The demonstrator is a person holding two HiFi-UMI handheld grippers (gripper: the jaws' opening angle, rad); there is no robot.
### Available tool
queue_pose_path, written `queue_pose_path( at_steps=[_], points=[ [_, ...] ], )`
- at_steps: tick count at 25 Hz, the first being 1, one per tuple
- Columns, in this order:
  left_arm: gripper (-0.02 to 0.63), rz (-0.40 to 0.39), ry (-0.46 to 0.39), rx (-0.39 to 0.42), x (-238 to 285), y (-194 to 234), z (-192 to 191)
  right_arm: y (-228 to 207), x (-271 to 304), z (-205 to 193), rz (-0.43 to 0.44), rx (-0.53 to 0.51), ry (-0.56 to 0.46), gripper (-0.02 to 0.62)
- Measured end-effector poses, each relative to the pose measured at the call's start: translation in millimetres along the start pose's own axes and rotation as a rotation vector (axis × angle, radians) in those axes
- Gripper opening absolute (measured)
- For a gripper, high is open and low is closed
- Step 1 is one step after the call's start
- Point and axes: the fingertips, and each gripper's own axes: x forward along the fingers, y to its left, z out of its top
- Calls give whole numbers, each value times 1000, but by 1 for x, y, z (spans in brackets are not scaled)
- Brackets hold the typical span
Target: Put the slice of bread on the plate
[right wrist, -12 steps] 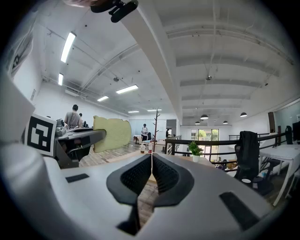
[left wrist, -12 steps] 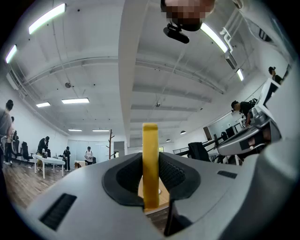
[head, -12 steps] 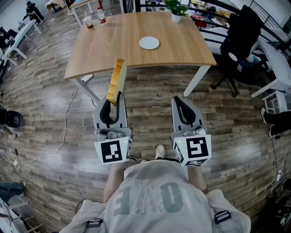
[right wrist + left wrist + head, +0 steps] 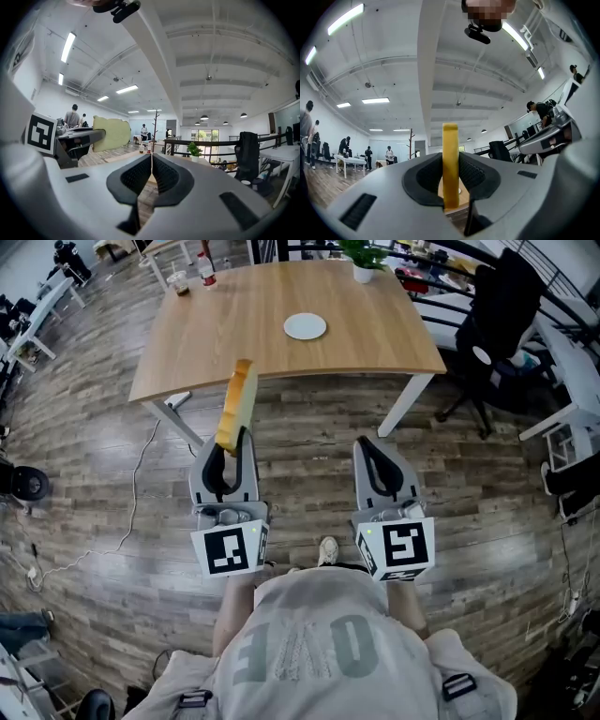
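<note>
The room is a large open office with a grey wood-plank floor (image 4: pixel 309 437). Long strip lights run along a white ceiling, and people stand at tables far off in the left gripper view. A pale wooden worktop (image 4: pixel 234 334) on white legs stands ahead of the person, with a black office chair (image 4: pixel 502 324) at its right end. A potted plant (image 4: pixel 364 273) sits at its far edge and a few drink containers (image 4: pixel 192 277) at its far left corner. A thin cable (image 4: pixel 131 512) trails over the floor to the left.

The left gripper (image 4: pixel 225 451) and the right gripper (image 4: pixel 372 457) are held side by side in front of the person, short of the worktop. The right gripper's jaws are pressed together with nothing between them. The left gripper's jaws are clamped on the near end of the slice of bread (image 4: pixel 235 407).

The slice stands on edge with its broad faces to left and right. Its long axis runs out of the jaws, forward and upward toward the worktop. Its far tip reaches the worktop's near edge in the head view, though it may not actually be over the wood.

Seen edge-on in the left gripper view, the slice is a thin upright yellow strip (image 4: pixel 450 164). The right gripper view shows its pale cream face (image 4: pixel 111 132) with an uneven outline, and the head view shows a golden-brown crust.

The small white plate (image 4: pixel 306 326) lies bare near the worktop's middle, well apart from the bread.
</note>
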Motion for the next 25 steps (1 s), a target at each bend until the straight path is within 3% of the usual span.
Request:
queue_pose_path(
  at_steps=[5, 11, 16, 20, 25],
  points=[
    [92, 18, -1, 6, 13, -2, -1, -20, -4, -2, -2, -26, -13, 23],
    [92, 19, -7, 33, 32, -21, -7, -59, -19, -30, -27, 34, 27, 23],
    [92, 57, 37, 24, 38, -24, -21, -77, -18, -60, -14, 101, 91, 23],
    [92, 57, 5, 31, 60, -15, -27, -89, -5, -62, -30, 85, 70, 23],
    [92, 32, -45, 27, 95, -11, -36, -103, 30, -71, -45, 151, 77, 23]
  ],
)
